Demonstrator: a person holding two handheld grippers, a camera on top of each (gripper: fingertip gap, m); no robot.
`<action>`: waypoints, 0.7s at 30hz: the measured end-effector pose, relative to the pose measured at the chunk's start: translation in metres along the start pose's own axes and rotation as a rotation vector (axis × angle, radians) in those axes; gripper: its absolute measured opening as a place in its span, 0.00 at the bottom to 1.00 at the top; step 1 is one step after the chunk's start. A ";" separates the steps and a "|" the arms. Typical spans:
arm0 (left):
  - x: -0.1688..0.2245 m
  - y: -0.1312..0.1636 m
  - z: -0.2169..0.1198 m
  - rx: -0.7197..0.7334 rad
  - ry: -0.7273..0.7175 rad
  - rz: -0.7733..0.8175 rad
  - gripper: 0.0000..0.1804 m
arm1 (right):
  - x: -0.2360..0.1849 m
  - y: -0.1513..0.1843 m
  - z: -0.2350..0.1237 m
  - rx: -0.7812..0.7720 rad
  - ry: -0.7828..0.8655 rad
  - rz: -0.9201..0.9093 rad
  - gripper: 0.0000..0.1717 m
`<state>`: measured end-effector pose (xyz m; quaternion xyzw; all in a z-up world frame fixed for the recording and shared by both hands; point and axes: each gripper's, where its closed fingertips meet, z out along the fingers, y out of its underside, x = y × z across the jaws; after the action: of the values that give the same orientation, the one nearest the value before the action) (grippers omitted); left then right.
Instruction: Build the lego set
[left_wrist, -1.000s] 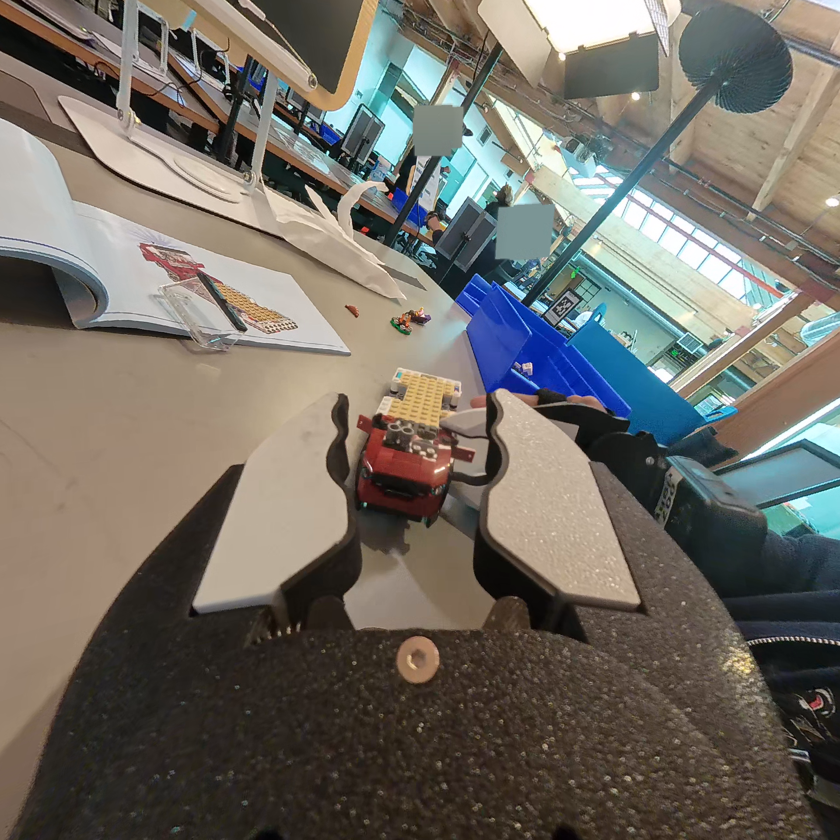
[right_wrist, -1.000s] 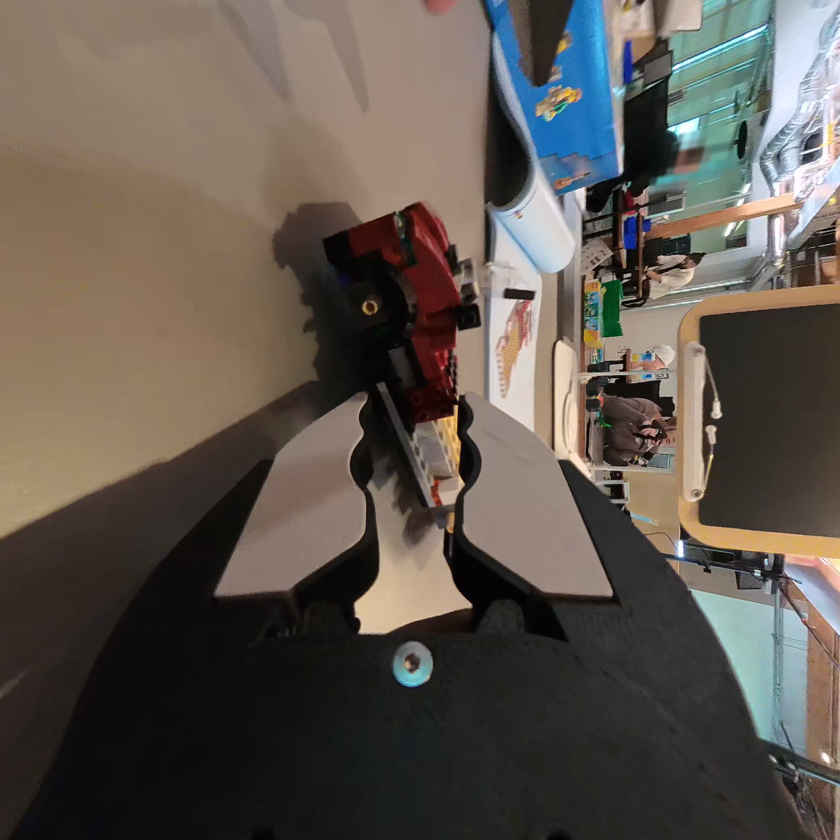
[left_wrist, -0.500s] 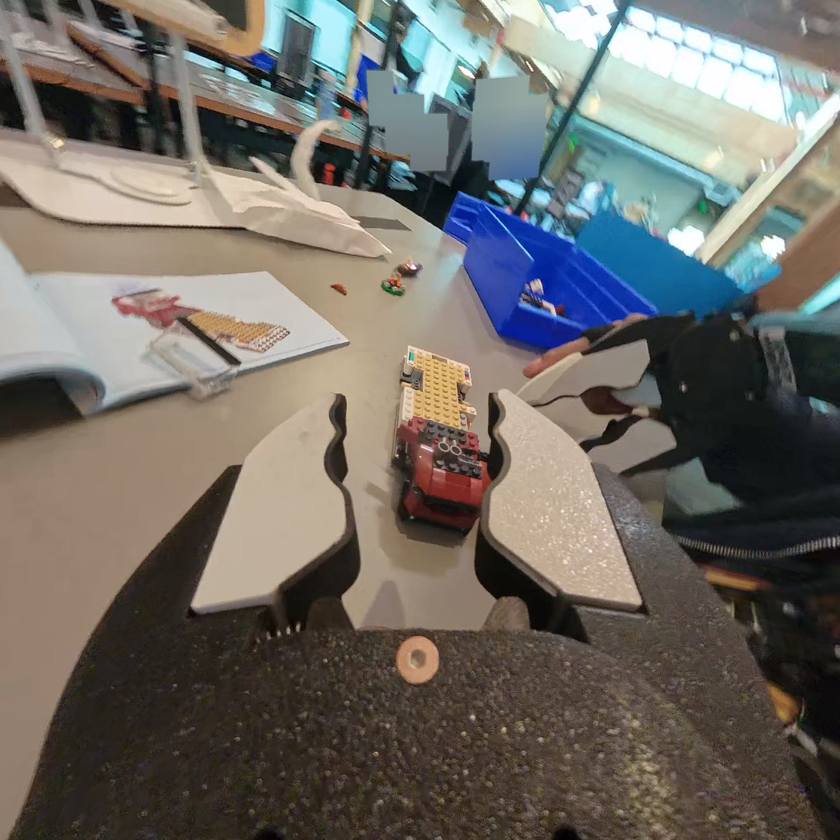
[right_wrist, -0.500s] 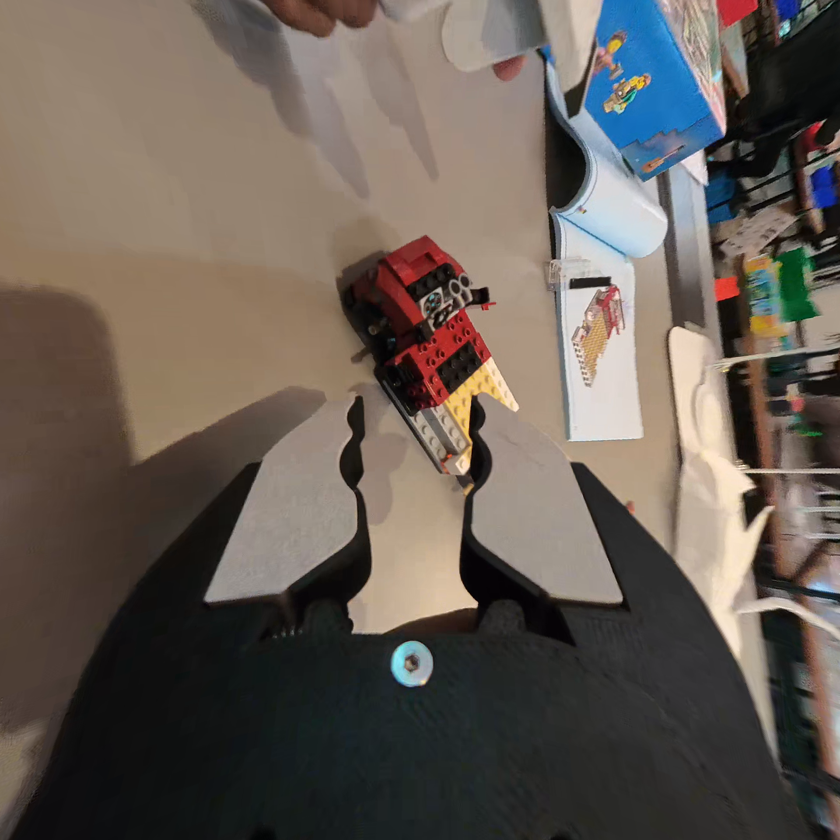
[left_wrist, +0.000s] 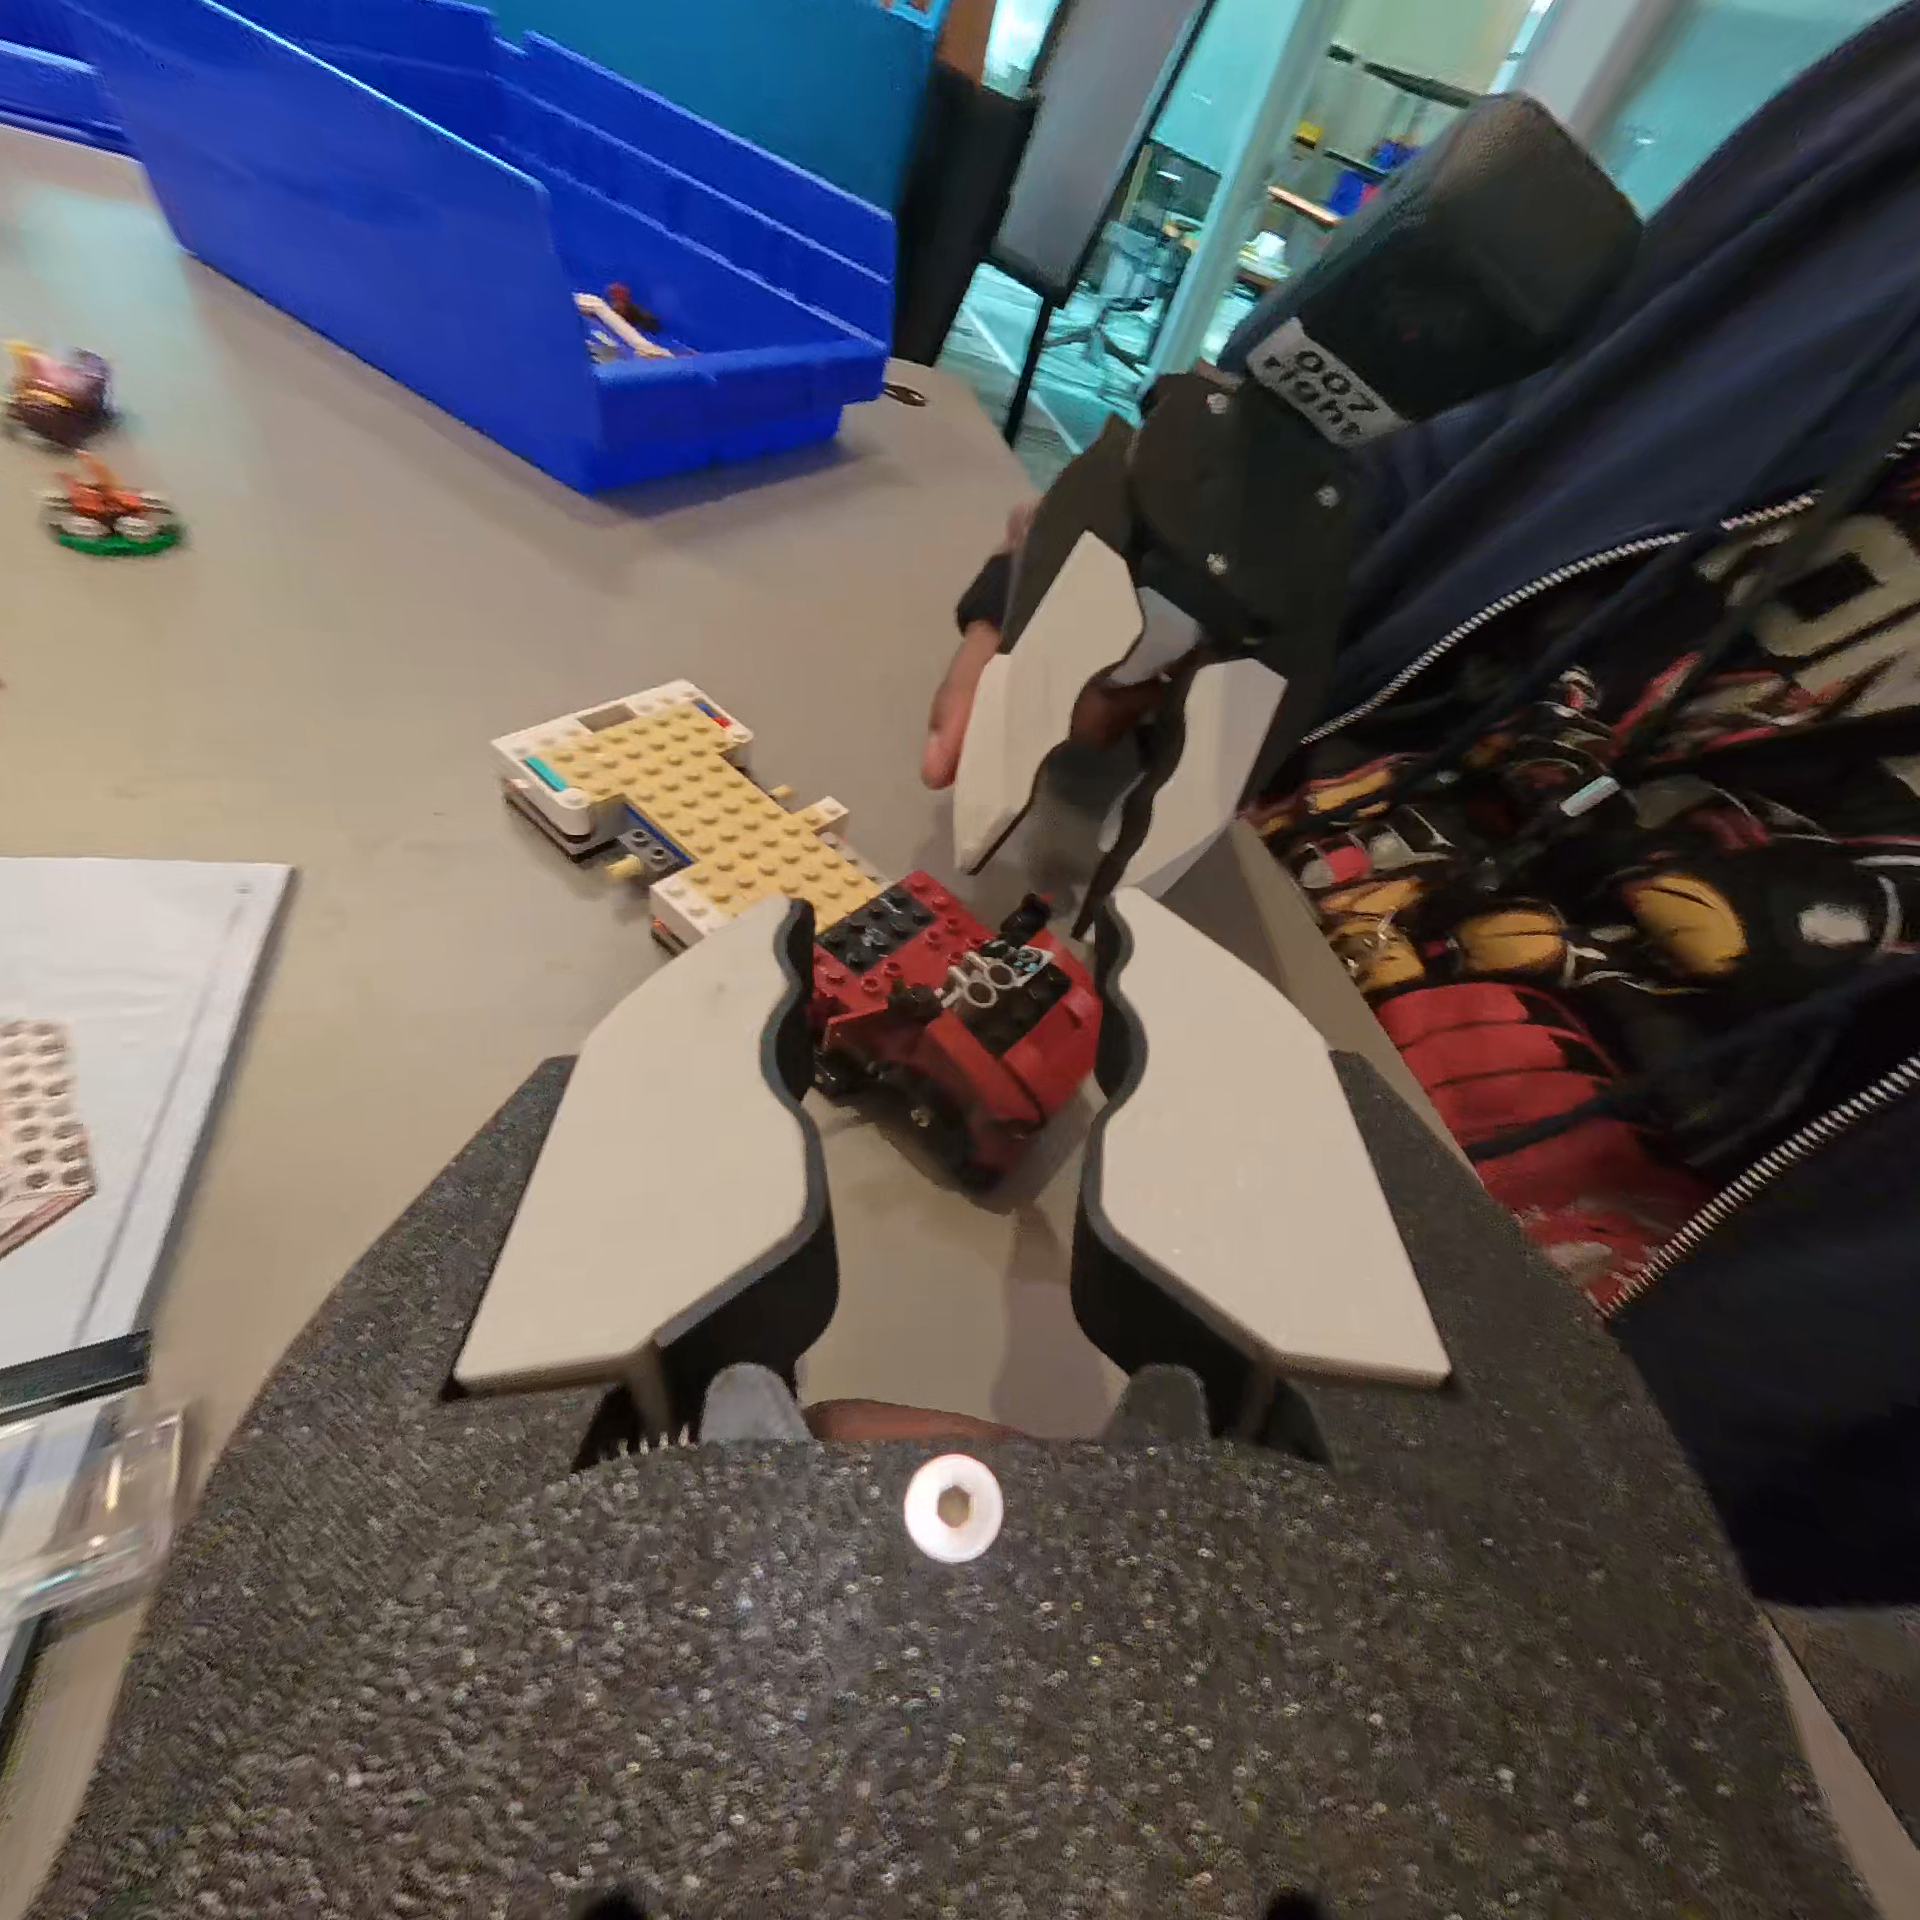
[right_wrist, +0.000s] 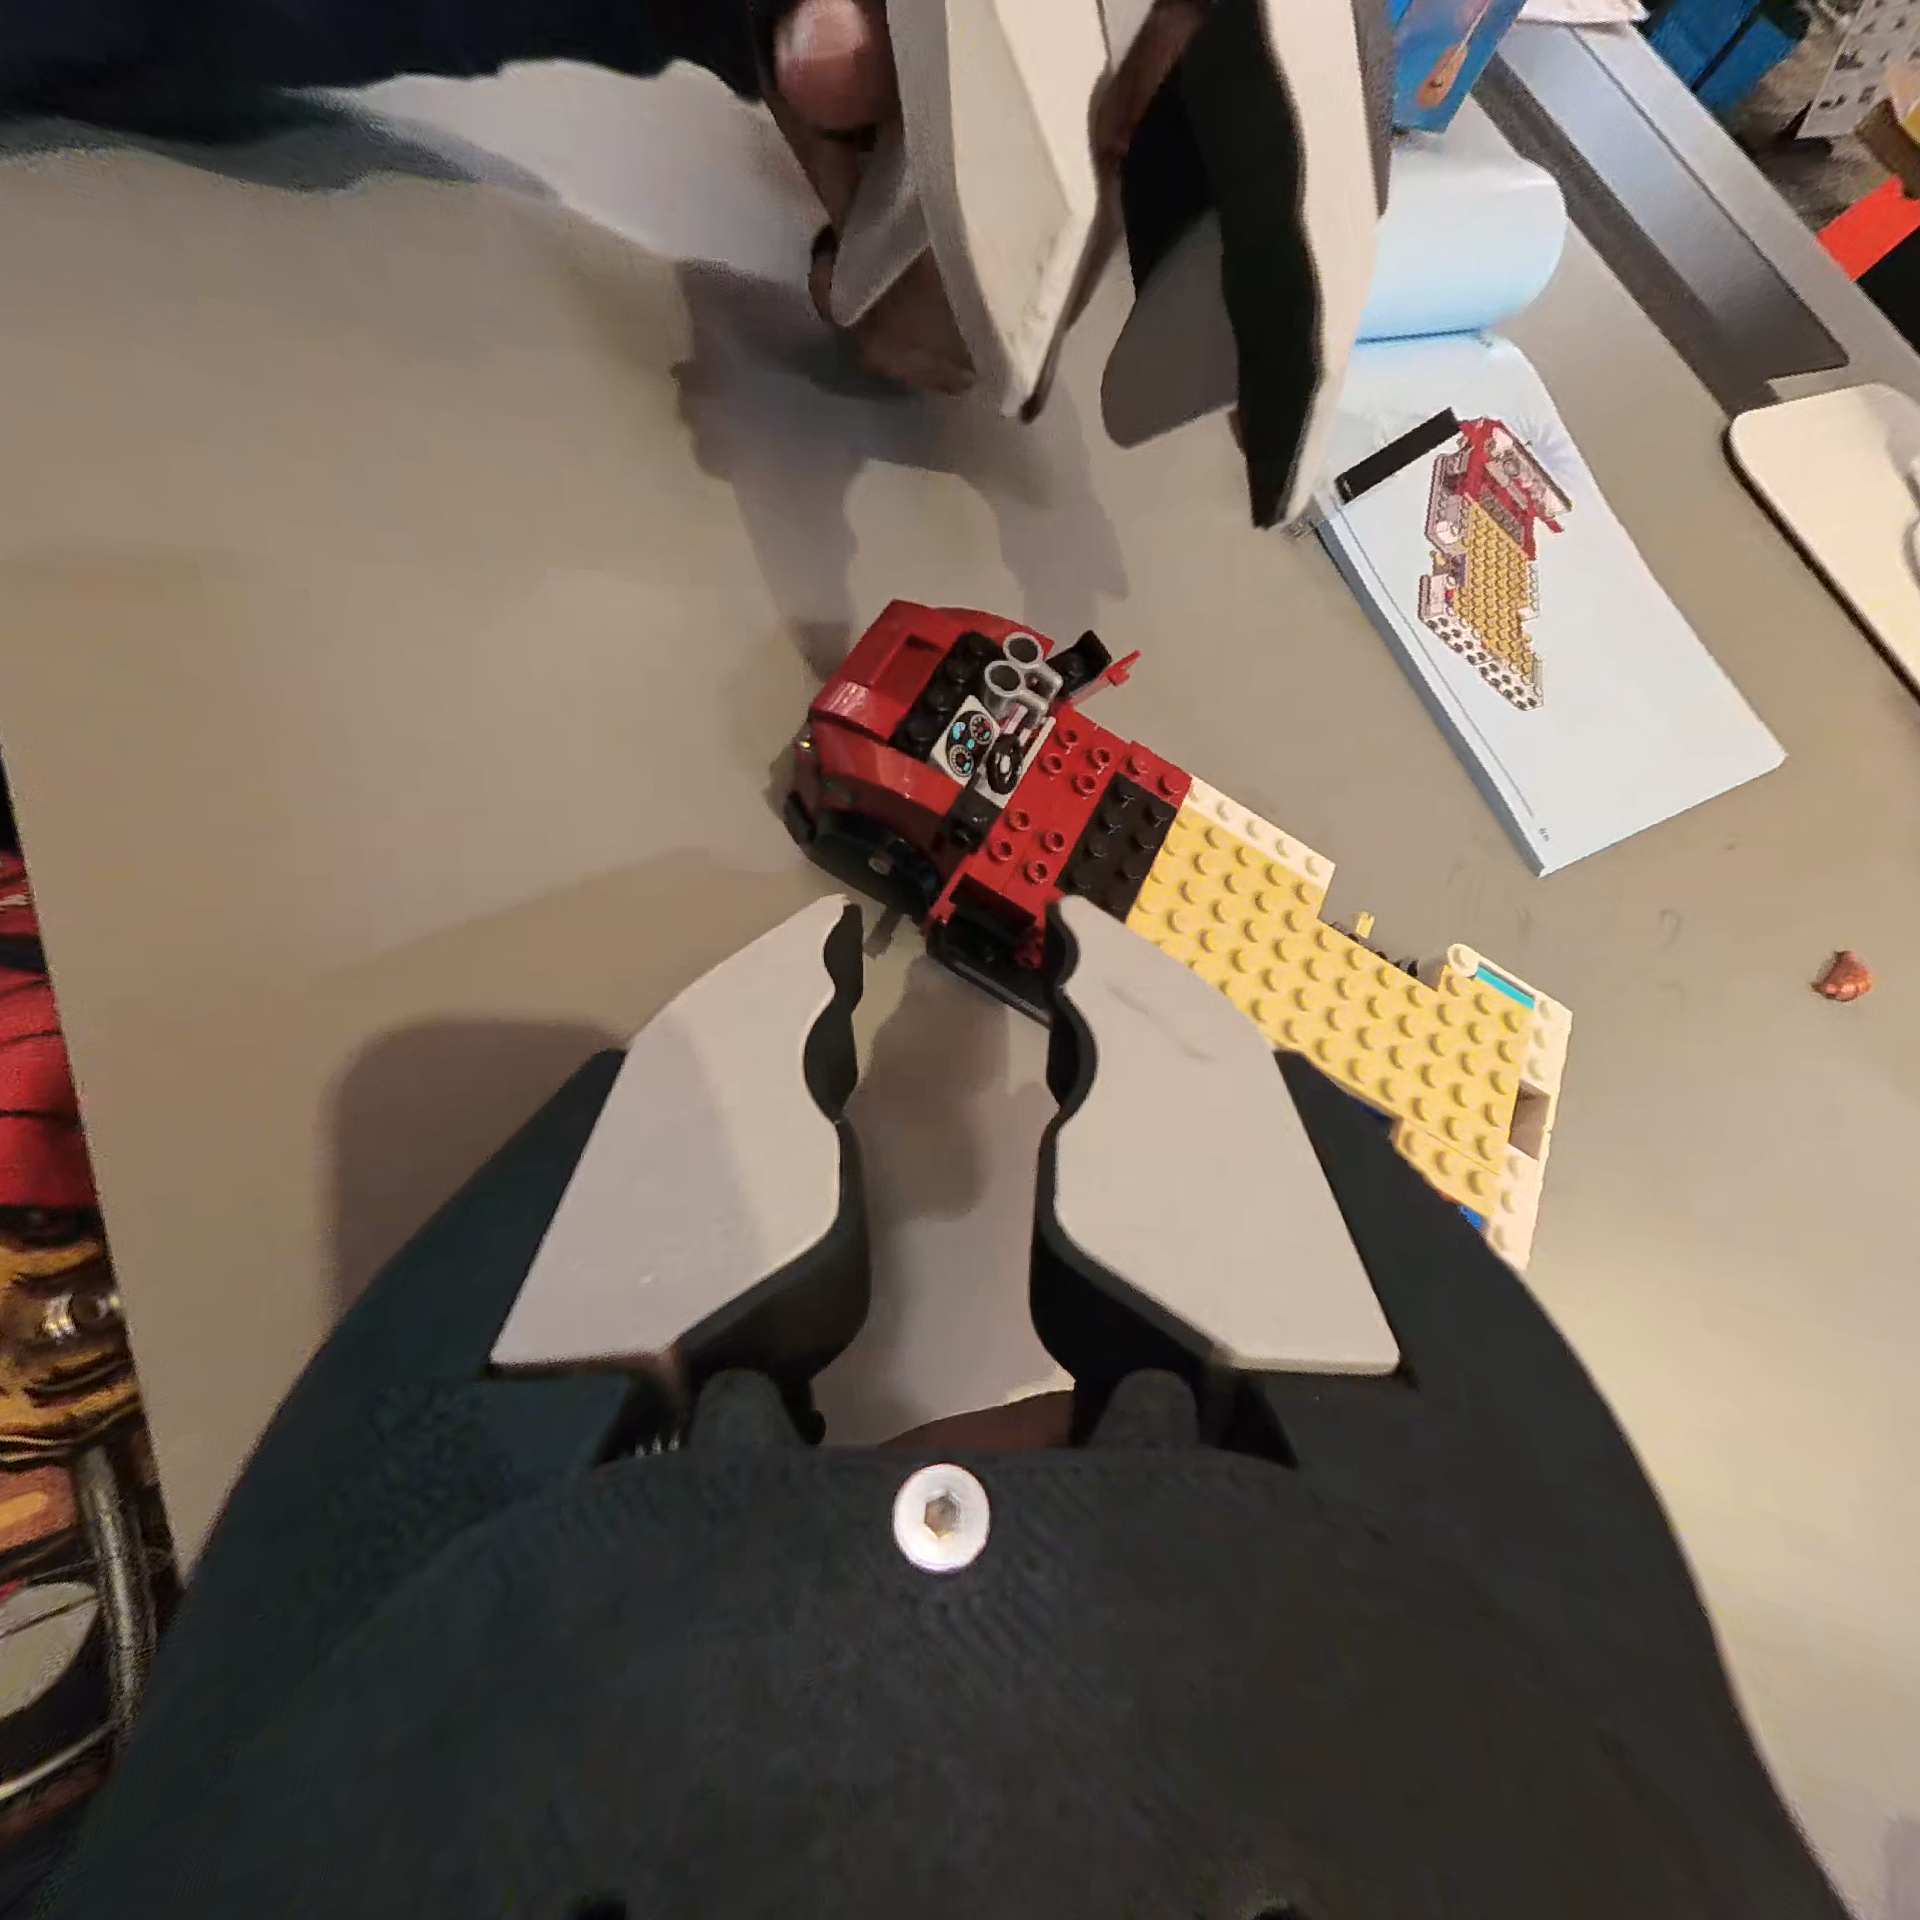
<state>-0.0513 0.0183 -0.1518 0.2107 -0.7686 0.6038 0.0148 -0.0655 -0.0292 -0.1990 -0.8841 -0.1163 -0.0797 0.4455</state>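
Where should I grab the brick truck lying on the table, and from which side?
Probably grip the red cab of the brick truck, coming from above with a finger on each long side. The cab is the tallest, blockiest part, while the tan studded bed is a thin plate lying nearly flat on the table.

You had even, bright overhead light; soft shadows fell on the grey table (right_wrist: 416, 623) beneath the far gripper (right_wrist: 1132, 312), which was motion-blurred. Wide-angle distortion bent the edges, and the small figures (left_wrist: 94, 499) looked soft.
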 end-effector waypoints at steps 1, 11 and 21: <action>0.001 0.002 0.001 -0.009 0.016 0.000 0.29 | 0.001 0.000 0.002 -0.009 0.005 -0.004 0.18; -0.004 0.013 0.007 -0.091 -0.057 0.055 0.30 | 0.002 0.000 0.009 0.003 0.012 -0.018 0.04; 0.000 0.028 0.015 -0.182 -0.177 0.134 0.31 | 0.024 0.018 -0.007 -0.010 0.061 -0.030 0.05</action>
<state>-0.0570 0.0094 -0.1816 0.2091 -0.8308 0.5104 -0.0745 -0.0377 -0.0423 -0.2032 -0.8817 -0.1153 -0.1140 0.4431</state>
